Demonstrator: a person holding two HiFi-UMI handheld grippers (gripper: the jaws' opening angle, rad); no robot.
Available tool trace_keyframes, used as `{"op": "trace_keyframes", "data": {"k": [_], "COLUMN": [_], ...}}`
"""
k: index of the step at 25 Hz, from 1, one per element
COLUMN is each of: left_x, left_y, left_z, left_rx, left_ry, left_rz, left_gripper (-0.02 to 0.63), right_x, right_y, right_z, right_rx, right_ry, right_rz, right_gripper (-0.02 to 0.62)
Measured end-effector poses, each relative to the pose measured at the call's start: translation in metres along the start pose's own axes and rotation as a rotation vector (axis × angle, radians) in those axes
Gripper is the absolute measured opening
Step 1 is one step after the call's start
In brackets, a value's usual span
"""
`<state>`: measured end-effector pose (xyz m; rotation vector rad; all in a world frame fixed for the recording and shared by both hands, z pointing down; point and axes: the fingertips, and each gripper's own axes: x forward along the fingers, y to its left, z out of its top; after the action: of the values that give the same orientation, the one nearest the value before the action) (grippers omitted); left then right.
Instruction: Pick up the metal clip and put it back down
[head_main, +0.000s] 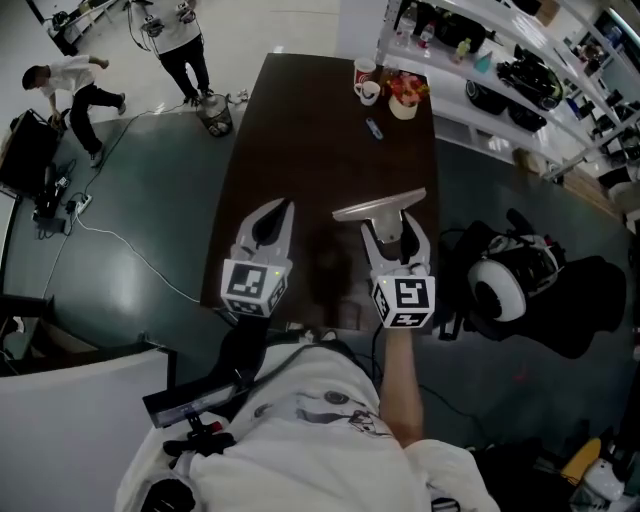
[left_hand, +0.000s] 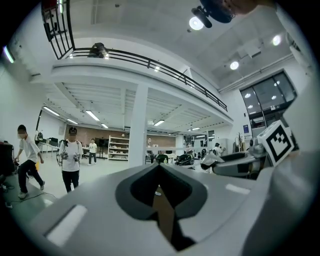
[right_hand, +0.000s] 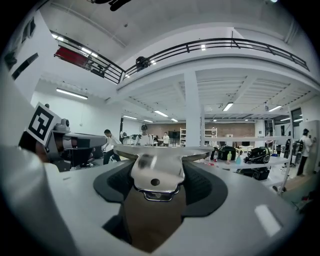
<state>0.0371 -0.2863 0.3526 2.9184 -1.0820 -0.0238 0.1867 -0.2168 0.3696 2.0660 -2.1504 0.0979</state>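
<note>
The right gripper (head_main: 395, 228) has its fingers clamped on the metal clip (right_hand: 157, 167), held above the bench (head_main: 300, 120) for setting down. The left gripper (head_main: 279, 207) has its fingers closed and empty.

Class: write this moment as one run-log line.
left gripper: shut, empty | right gripper: shut on metal clip, over table

Dark brown rectangular wooden table (head_main: 300, 140) stands on glossy grey-green floor (head_main: 150, 200); white open shelving rack (head_main: 490, 135) sits near its far right corner. White square column (left_hand: 137, 130) stands under black-railed mezzanine balcony (left_hand: 165, 70). Ceiling strip lights (left_hand: 92, 115) are lit.
</note>
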Motion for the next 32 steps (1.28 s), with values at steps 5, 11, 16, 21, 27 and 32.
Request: {"op": "trace_keyframes", "data": {"k": [5, 11, 16, 21, 27, 32], "left_x": [-0.008, -0.012, -0.014, -0.019, -0.029, -0.034], "left_y": [0.011, 0.017, 0.019, 0.016, 0.009, 0.008], "left_z": [-0.015, -0.043, -0.088, -0.141, -0.189, -0.209], "left_rx": [-0.016, -0.046, -0.091, -0.142, -0.161, -0.159], "left_ry": [0.041, 0.103, 0.211, 0.349, 0.468, 0.522], "left_rz": [0.030, 0.046, 0.047, 0.043, 0.019, 0.010], "left_gripper": [-0.003, -0.003, -0.002, -0.002, -0.002, -0.002], "right_x": [0.012, 0.022, 0.029, 0.039, 0.050, 0.063], "right_y": [0.002, 0.004, 0.015, 0.019, 0.025, 0.033], "right_z": [-0.028, -0.059, -0.098, -0.148, -0.208, -0.253], "right_rx": [0.027, 0.053, 0.079, 0.121, 0.139, 0.134], "right_ry": [0.070, 0.149, 0.246, 0.369, 0.507, 0.611], "right_rz": [0.018, 0.027, 0.053, 0.068, 0.080, 0.112], "right_gripper": [0.291, 0.291, 0.291, 0.291, 0.293, 0.292]}}
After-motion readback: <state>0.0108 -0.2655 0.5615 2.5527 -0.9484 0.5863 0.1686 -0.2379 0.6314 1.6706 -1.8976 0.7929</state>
